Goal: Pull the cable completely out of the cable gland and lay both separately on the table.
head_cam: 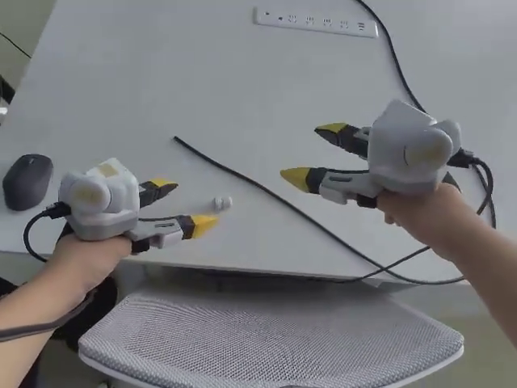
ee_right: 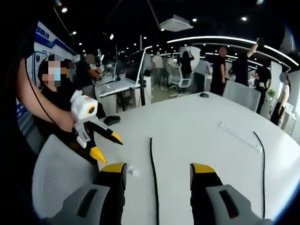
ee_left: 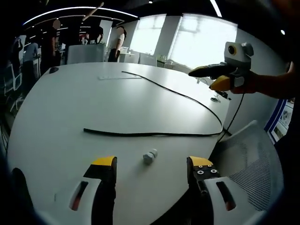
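Black cable [head_cam: 266, 191], white gland [head_cam: 221, 203] apart on table [head_cam: 161, 81]; mouse [head_cam: 27, 179] in head view.

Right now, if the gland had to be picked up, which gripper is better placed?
Likely left. The left gripper is open, with the white gland lying just ahead of its jaws; the right gripper, also open, faces the black cable.

Head view looks down; gripper views skim low across the shared table [head_cam: 202, 81].
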### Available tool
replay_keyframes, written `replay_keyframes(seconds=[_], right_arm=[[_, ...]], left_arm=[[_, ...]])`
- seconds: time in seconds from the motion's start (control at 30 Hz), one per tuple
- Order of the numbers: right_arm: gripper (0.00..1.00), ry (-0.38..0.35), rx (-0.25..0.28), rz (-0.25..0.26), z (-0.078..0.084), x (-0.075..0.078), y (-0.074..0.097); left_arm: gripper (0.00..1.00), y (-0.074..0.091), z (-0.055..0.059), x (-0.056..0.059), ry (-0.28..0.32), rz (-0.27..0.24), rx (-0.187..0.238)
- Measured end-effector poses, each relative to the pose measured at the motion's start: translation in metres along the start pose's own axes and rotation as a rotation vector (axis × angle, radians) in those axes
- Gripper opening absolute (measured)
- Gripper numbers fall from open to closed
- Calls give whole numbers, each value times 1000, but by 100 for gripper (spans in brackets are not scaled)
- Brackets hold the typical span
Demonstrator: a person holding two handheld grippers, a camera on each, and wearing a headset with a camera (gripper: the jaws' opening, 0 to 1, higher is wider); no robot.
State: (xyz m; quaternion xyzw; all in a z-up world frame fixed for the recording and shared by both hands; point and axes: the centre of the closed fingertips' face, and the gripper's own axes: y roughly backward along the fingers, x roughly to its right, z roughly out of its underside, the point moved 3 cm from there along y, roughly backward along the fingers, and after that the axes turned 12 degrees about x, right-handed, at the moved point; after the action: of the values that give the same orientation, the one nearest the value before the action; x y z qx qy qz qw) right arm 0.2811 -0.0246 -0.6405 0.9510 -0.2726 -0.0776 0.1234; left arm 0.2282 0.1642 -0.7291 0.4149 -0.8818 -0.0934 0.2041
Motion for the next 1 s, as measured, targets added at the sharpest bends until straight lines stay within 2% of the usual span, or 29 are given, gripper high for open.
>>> replay_keyframes(seconds=[0.27,0.47,0.63,0.7,0.73,0.8,1.0], right_arm=[[70,-88,52,38,4,-1,40],[76,-126,63,84,13,5,67],[81,-129,51,86,22,-5,82],[83,-130,35,83,26,-5,87],[83,-129,30,80,29,-6,89],[86,-129,21,78,33,-8,94],[91,-116,-8,59,51,-14,99]], left_arm=[[70,23,-19,-1,-3,-46,56],[75,38,-34,2,-24,-58,96],[81,47,-47,5,-49,-61,146],[82,49,-48,6,-71,-67,144],[84,51,-46,6,-95,-75,123],[87,52,-44,8,-107,-71,121],[93,55,-41,11,-100,-61,102]])
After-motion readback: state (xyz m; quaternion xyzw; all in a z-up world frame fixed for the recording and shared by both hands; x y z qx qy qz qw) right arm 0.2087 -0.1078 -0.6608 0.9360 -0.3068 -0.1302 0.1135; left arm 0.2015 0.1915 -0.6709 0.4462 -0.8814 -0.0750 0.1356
